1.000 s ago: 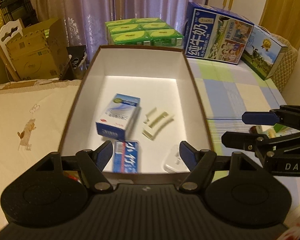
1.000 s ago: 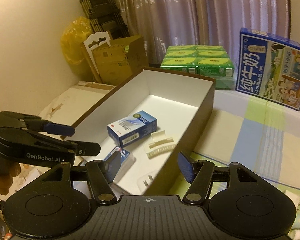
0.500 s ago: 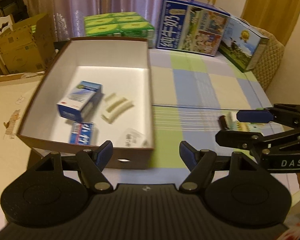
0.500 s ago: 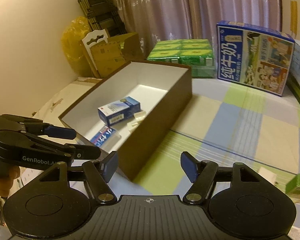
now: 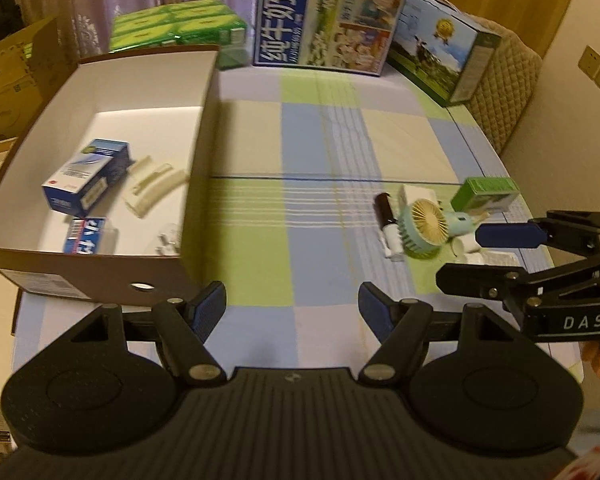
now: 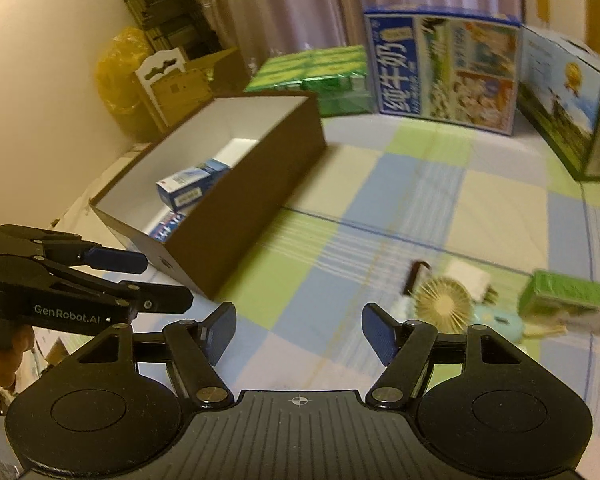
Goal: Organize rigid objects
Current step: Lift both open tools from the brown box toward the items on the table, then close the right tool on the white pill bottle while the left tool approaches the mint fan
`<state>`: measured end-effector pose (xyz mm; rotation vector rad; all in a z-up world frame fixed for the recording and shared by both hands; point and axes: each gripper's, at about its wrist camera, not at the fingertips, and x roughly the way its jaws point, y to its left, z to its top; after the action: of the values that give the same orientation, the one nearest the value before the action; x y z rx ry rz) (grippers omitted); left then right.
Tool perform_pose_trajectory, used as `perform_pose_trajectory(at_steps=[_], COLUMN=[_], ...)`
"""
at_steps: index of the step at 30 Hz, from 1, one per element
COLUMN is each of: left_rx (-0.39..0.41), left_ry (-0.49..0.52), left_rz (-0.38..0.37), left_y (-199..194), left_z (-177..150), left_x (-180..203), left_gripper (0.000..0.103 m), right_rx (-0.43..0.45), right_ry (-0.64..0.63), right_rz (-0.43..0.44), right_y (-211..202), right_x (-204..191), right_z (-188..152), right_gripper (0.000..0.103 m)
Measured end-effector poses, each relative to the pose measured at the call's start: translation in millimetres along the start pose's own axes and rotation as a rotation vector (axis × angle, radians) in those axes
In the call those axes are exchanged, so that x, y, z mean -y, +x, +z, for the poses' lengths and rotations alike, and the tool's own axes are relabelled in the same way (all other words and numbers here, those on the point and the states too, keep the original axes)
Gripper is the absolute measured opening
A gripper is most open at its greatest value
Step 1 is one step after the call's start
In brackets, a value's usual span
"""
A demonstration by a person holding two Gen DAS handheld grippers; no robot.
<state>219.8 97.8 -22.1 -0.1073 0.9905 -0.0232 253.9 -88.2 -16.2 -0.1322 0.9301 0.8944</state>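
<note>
Through your left wrist camera, your left gripper (image 5: 292, 304) is hanging over the green, blue and cream checked cloth (image 5: 300, 140), its jaws standing wide with nothing between them. At the left the brown cardboard box with a white inside (image 5: 100, 272) is sitting on that cloth, and it is holding a blue and white carton (image 5: 86, 180), cream plastic clips (image 5: 156, 188), a flat blue and red packet (image 5: 84, 236) and a clear plastic piece (image 5: 168, 240). Well apart from it, at the right, a small mint-green hand fan (image 5: 424, 226) is lying among loose things: a dark tube with a white cap (image 5: 386, 220) just beside it, a white block (image 5: 418, 194) behind it and a small green carton (image 5: 486, 192) near it. Your right gripper (image 5: 480, 256) is reaching in just over that pile, jaws apart and empty.

From your right wrist camera, the right gripper (image 6: 298, 330) is showing parted jaws with only cloth (image 6: 440, 184) between them. The fan (image 6: 444, 300), the tube (image 6: 414, 276) and the green carton (image 6: 568, 294) are lying ahead to the right, blurred. The brown box (image 6: 236, 204) is sitting at the left, with the left gripper (image 6: 156, 278) in front of it.
</note>
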Motion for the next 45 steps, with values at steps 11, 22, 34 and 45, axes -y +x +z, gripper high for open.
perform_pose_trajectory(at_steps=[11,22,34,45], left_rx=[-0.039,-0.057,-0.041,-0.063], left_ry=[0.088,0.174,0.262,0.255], left_rz=[-0.054,-0.090,-0.120,-0.102], left_y=[29,61,98,128], left_z=[5,8,23,34], left_x=[53,89,112,108], left_gripper=[0.069,0.069,0.065,0.065], right_rx=[0.001,0.015,0.027,-0.016], right_ry=[0.143,0.218,0.249,0.215], right_rz=[-0.101,-0.221,-0.232,-0.254], right_y=[-36,-49,-26,16], right_x=[59,108,135,147], right_z=[-26,-51,-54,-47], right_gripper=[0.067,0.067,0.067,0.056])
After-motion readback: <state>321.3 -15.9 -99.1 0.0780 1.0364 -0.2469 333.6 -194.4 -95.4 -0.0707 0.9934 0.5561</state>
